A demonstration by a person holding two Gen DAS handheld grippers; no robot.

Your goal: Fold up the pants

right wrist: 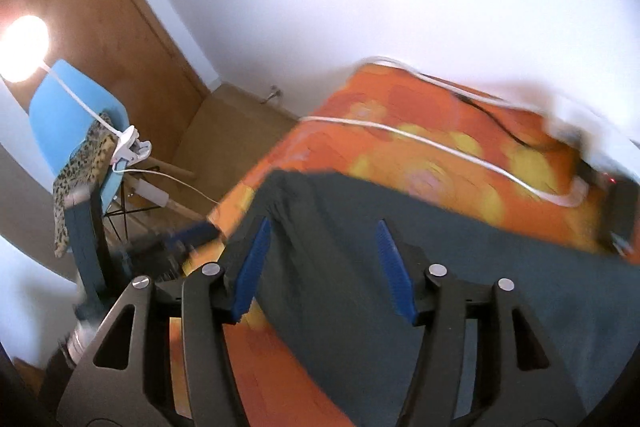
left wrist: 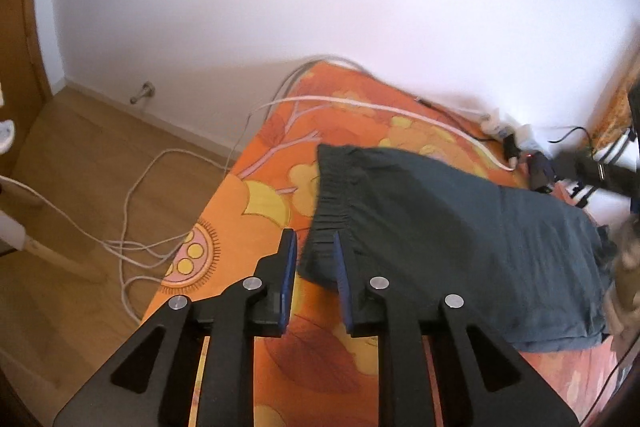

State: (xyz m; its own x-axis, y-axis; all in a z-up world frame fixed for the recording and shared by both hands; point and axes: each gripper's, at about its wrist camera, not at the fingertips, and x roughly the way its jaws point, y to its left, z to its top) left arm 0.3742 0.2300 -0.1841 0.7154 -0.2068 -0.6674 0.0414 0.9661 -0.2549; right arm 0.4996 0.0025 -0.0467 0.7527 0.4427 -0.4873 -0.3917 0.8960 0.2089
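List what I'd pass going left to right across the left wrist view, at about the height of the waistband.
Wooden floor → loose white cables → orange flowered bedcover → elastic waistband of the dark pants.

Left gripper (left wrist: 316, 247) tilted downward, jaws slightly parted, blue pads (left wrist: 289, 267) standing clear of what lies between the tips. Right gripper (right wrist: 324, 239) angled down less steeply, jaws spread wide, pads (right wrist: 252, 267) pressing on nothing, view blurred.
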